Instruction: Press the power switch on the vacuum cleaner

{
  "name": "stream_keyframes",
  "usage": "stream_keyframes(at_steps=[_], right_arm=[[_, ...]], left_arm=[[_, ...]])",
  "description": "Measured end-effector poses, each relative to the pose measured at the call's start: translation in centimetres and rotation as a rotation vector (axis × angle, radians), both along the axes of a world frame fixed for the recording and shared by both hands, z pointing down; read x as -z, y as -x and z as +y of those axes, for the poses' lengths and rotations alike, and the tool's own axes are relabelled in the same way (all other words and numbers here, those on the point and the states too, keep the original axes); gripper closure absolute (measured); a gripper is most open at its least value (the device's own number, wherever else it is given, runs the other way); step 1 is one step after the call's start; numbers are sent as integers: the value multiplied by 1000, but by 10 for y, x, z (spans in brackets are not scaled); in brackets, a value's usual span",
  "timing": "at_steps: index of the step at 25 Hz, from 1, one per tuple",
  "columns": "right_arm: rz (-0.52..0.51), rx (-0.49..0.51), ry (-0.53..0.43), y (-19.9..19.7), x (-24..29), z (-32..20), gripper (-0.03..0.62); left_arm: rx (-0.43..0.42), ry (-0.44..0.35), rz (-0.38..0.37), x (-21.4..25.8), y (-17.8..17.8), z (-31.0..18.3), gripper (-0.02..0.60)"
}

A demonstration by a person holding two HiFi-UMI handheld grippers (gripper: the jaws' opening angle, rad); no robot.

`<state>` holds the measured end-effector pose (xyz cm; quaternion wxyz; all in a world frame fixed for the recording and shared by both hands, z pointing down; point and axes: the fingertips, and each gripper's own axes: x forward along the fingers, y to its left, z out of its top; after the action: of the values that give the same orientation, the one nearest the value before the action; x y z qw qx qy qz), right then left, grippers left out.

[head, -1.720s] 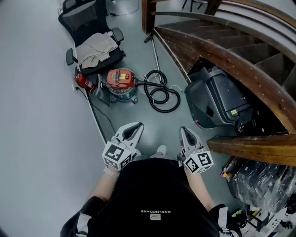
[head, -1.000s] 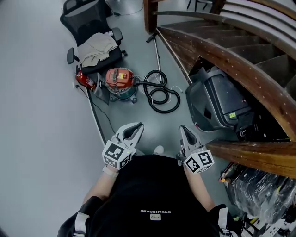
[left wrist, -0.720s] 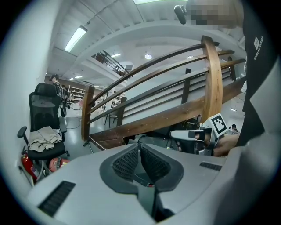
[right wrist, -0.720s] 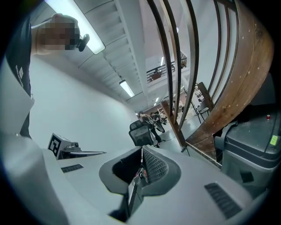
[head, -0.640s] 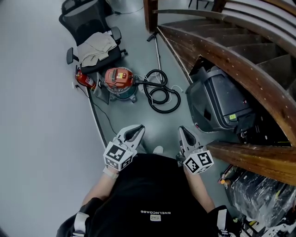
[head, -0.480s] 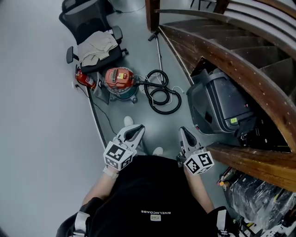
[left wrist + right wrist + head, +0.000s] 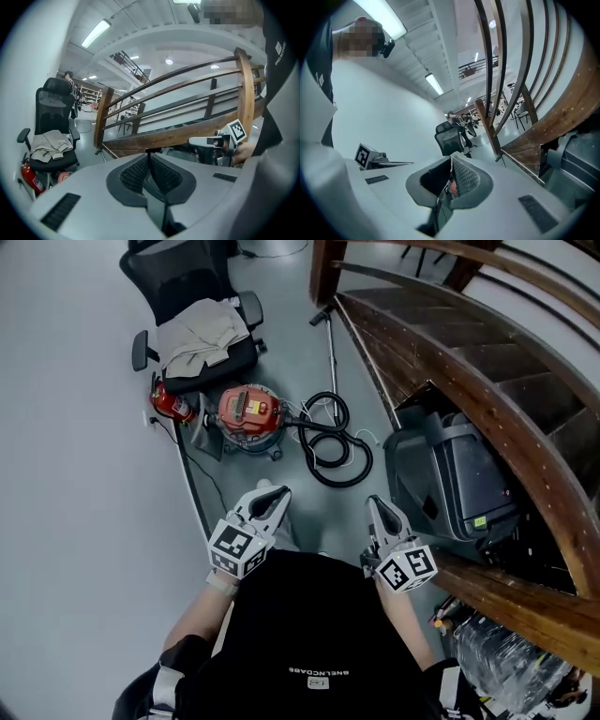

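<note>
Vacuum cleaner (image 7: 248, 413) nearer, hose (image 7: 314, 425) rightward; left hand-held gripper (image 7: 272, 498), right hand-held gripper (image 7: 377, 507) pressed together.

Right gripper (image 7: 451, 159) closed at its tips; black office chair (image 7: 449, 138) beyond, wooden staircase (image 7: 546, 125) right.

The vacuum (image 7: 249, 414) sits on the floor (image 7: 291, 486), with the chair (image 7: 197, 324) behind it, the extinguisher (image 7: 167, 405) just left, and the hose (image 7: 333, 442) coiled right. The stairs (image 7: 450, 362) rise farther right.
</note>
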<state>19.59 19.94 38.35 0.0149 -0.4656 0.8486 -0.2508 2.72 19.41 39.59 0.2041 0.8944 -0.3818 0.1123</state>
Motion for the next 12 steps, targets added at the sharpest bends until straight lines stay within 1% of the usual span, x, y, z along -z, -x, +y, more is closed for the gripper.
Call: stream_keyframes(at_steps=[3,6,9,12], right_arm=[[16,5,10,35,0,-45,565],[37,9,42,72,-3,-87,565],[33,2,76,109,-5,-126,565],[33,2,99,141,-9,-158,565]], left_arm=[[-16,18,0,-5,32,-46,565],[-32,48,1,-12,63,-88,565],[-39,77,7,-19,97,-127,565],[-43,100,-21,-34,127,-158,565]])
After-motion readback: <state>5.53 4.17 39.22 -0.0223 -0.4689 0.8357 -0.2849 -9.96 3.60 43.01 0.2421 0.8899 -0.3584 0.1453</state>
